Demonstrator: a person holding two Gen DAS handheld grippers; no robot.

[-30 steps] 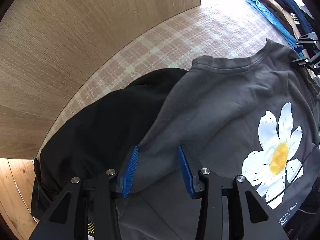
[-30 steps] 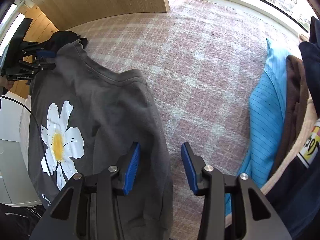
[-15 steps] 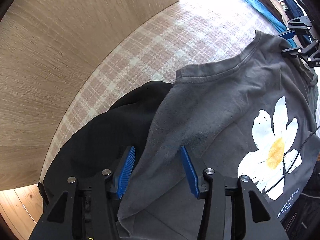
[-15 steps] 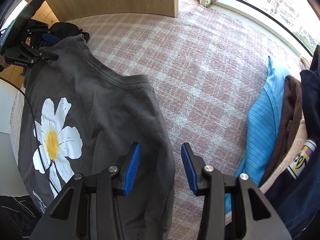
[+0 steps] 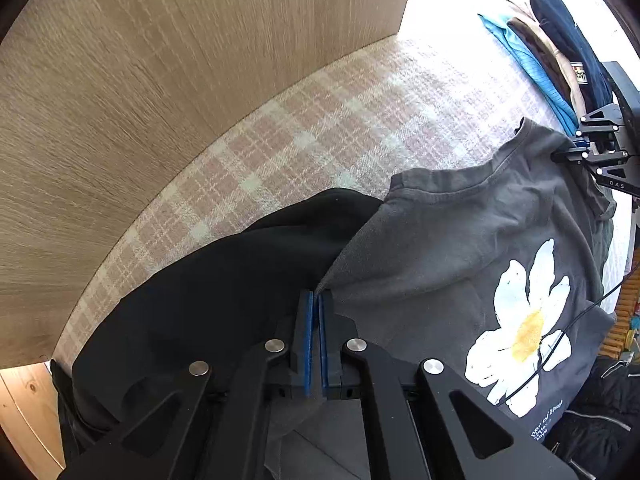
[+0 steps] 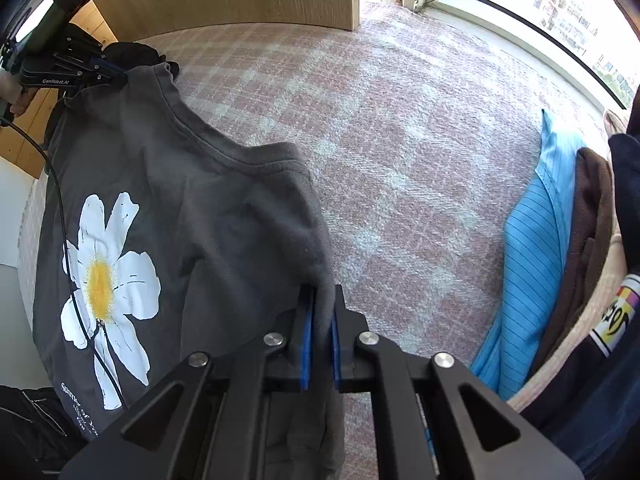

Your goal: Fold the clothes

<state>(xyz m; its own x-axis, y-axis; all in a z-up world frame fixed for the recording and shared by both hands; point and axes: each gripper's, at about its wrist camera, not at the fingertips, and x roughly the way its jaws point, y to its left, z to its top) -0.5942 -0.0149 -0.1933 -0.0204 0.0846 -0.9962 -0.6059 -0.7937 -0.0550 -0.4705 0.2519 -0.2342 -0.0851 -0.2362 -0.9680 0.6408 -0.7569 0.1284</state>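
A dark grey T-shirt with a white and yellow daisy print lies spread over the pink plaid surface. My left gripper is shut on one shoulder of the shirt, at the sleeve edge. On the opposite shoulder my right gripper is shut, with cloth bunched between its blue pads. Each wrist view shows the other gripper across the collar: the right gripper and the left gripper. A black garment lies under the shirt's left side.
A pile of clothes lies to the right: a blue striped shirt, a brown piece and a navy one. A wooden panel bounds the far side, a window the right. A black cable crosses the daisy.
Both grippers were open over the shirt's shoulders one second ago; both have since closed on the cloth. The shirt's shoulders are now pinched and slightly raised.
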